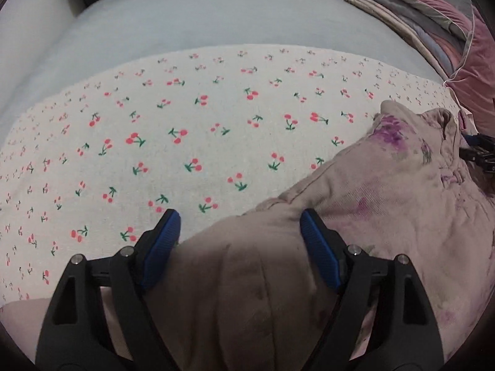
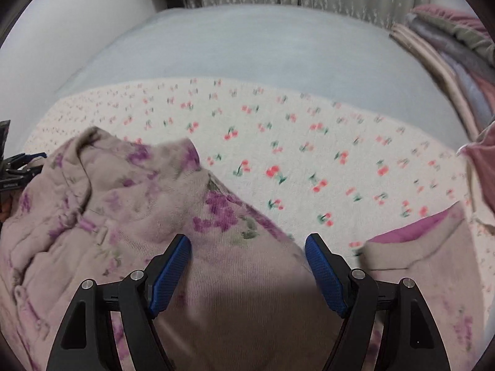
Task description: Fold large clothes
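Dusty-pink cloth with purple flowers, the garment [image 2: 130,216] looks soft, limp and fairly thick, perhaps lightly padded; I judge it light but bulky, and likely to sag and bunch when lifted. It lies crumpled at the near edge of the cherry-print sheet [image 1: 201,117] on the bed [image 1: 216,18]. The left gripper [image 1: 239,241] and the right gripper [image 2: 247,266] both stand spread wide over it, the cloth under the jaws but not pinched. Good holds would be a seam, hem or collar edge, one at each side, so it hangs flat.
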A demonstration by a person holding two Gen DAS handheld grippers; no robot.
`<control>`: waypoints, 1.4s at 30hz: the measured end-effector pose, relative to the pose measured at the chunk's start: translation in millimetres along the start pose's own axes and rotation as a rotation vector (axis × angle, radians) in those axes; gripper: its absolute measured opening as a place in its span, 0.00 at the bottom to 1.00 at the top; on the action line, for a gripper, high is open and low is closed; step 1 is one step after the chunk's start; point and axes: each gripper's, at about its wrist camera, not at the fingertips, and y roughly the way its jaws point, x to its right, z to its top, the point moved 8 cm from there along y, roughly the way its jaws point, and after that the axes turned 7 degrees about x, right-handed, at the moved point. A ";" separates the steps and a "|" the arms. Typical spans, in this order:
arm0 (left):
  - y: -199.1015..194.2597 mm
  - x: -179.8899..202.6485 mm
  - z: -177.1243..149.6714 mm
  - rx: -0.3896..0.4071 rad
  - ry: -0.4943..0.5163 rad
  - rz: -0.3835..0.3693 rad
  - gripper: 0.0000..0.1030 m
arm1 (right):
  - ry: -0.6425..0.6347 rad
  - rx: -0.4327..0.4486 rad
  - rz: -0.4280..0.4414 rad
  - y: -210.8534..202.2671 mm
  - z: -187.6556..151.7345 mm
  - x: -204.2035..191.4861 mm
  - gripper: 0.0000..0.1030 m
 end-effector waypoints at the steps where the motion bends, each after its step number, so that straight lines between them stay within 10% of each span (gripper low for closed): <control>1: -4.2 2.7 -4.0 -0.001 -0.005 -0.017 0.73 | -0.001 0.016 -0.008 4.7 -3.1 -1.7 0.75; 8: -41.6 15.2 -32.6 0.025 0.019 0.003 0.27 | -0.089 0.120 -0.098 -19.7 -17.4 -23.3 0.16; 16: -119.1 4.6 32.6 0.522 -0.017 0.309 0.19 | -0.176 0.503 -0.407 -102.6 43.1 -42.2 0.13; 22: 3.0 -12.3 10.3 0.161 0.030 0.408 0.30 | -0.189 0.277 -0.504 9.7 49.3 -15.2 0.16; 27: -12.2 -11.4 13.3 0.169 0.093 0.490 0.46 | -0.222 0.192 -0.626 23.5 49.7 -1.6 0.39; 31: -41.1 7.9 12.6 0.214 0.018 0.362 0.72 | -0.140 0.246 -0.540 -17.3 31.8 5.0 0.67; 37: -104.9 41.5 -7.9 0.294 -0.053 0.184 0.82 | -0.106 0.319 -0.560 -87.8 22.2 47.1 0.69; 42: -114.7 69.2 -42.5 0.268 -0.084 0.057 0.82 | 0.077 0.108 -0.649 -79.0 3.5 136.1 0.69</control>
